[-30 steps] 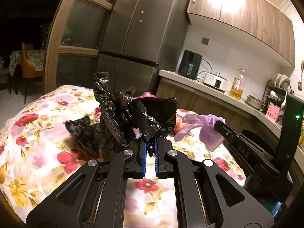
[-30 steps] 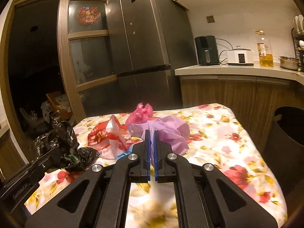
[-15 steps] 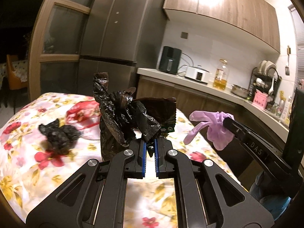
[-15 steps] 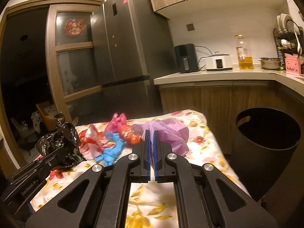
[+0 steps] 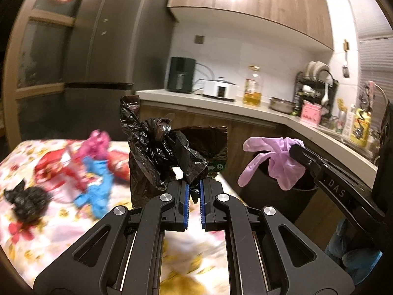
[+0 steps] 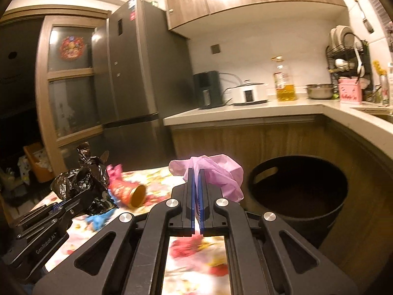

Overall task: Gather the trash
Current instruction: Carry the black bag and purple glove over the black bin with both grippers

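kitchen at night, warm light, grey fridge and wood-front counter behind, floral tablecloth on the table under both grippers. left gripper nearly closed, pads pinching a crumpled black plastic bag that stands up just ahead of its tips; a dark wrapper with a green mark seems caught in with it, can't tell if it's a separate piece. right gripper pinched tight on a purple disposable glove, glove draped over and to the right of its tips, fingers of it hanging loose. black round trash bin sits on the floor ahead and to the right of the right gripper, below tip level, mouth open, looks empty or too dark to tell. seen from the left wrist view the glove hangs in front of the bin's rim, not yet over the mouth as far as i can judge.

left on the table, to the left of the left gripper: red snack bag, blue glove, pink plastic scrap, small black wad. red cylinder can lying on its side ahead-left of the right gripper.

step: carry phase, both loads lifted and headed to the bin. next move likely needs each load brought over the bin opening, then jaws let go; thin film may cling to the pads, so a wide release helps. then back for the rest.
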Motion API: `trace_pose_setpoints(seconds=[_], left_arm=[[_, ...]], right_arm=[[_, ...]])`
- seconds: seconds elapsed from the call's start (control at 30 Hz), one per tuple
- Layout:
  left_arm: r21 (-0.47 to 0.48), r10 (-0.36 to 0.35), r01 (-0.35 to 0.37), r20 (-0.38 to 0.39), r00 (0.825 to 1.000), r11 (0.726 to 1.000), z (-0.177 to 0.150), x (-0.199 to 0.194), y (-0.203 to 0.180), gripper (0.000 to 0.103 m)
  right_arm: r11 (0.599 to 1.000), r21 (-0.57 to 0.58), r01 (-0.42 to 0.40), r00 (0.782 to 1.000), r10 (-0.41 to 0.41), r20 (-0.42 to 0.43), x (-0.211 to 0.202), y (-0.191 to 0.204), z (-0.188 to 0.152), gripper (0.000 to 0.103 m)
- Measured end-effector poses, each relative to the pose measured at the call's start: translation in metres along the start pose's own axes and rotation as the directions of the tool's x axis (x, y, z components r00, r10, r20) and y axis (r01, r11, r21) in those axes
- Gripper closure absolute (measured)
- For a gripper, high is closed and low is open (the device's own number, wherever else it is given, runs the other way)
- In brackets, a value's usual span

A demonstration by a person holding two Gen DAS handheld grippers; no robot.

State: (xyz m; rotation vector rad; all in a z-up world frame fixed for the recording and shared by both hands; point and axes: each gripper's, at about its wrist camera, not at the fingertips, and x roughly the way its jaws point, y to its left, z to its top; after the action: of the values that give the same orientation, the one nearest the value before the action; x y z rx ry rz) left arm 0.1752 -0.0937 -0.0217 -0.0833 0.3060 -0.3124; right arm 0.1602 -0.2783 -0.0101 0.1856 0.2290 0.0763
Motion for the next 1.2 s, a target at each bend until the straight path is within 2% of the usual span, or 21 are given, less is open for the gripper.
trace_pose_setpoints(seconds=[0.23, 0.43, 0.77, 1.2], left_arm=[[0.04, -0.098, 0.098, 0.003, 0.995, 0.994, 0.013, 0.03, -0.048, 0.097], [0.066, -0.185, 0.184, 0.01, 0.983, 0.981, 0.027, 0.054, -0.085, 0.097], [0.112, -0.273, 0.274, -0.023, 0.962, 0.955, 0.028, 0.093, -0.129, 0.097], [0.119, -0.321, 0.328, -0.077, 0.944, 0.937, 0.02, 0.131, -0.151, 0.097]], right_arm=[[0.994, 0.012, 0.108, 0.993, -0.108, 0.042, -0.002, -0.042, 0.014, 0.1], [0.983, 0.038, 0.179, 0.981, -0.181, 0.073, -0.004, -0.077, 0.027, 0.1], [0.973, 0.067, 0.221, 0.971, -0.226, 0.083, 0.003, -0.109, 0.033, 0.1], [0.967, 0.086, 0.241, 0.966, -0.248, 0.074, 0.012, -0.132, 0.031, 0.1]])
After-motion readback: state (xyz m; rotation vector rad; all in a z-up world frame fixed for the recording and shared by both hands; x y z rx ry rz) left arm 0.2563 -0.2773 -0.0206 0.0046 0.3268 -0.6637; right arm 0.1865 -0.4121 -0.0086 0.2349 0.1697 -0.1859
